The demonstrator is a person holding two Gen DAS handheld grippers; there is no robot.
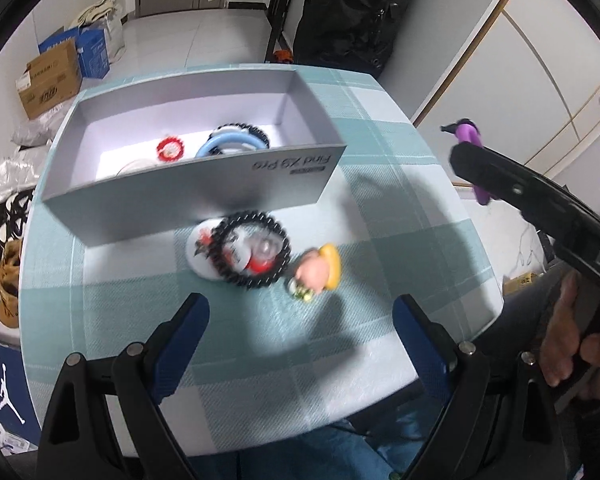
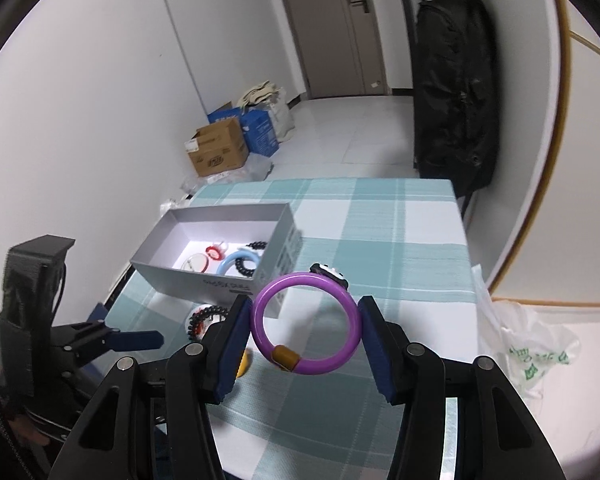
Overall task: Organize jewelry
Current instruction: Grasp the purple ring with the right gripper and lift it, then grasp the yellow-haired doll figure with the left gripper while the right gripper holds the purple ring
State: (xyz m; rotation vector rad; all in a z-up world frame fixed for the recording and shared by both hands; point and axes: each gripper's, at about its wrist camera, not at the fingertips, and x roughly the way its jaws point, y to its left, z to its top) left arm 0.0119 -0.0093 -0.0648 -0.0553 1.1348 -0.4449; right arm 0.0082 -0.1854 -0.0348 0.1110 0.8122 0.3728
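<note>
Right wrist view shows the desk point(image 2: 380, 220) carrying a grey box point(image 2: 204, 276) already holding bangles; the right hand-held gripper point(image 2: 306, 334) pinches a rigid, smooth purple bangle point(image 2: 350, 344) across its rim, likely slippery. The left hand-held gripper point(image 1: 300, 324) gapes empty above a black bead bracelet point(image 1: 286, 250), supple and loose.

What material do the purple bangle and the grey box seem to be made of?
Purple bangle: probably smooth plastic or resin, glossy, with an even colour; a tan sleeve wraps one spot. Grey box: looks like matt cardboard, with thin flat walls and printed lettering.
</note>
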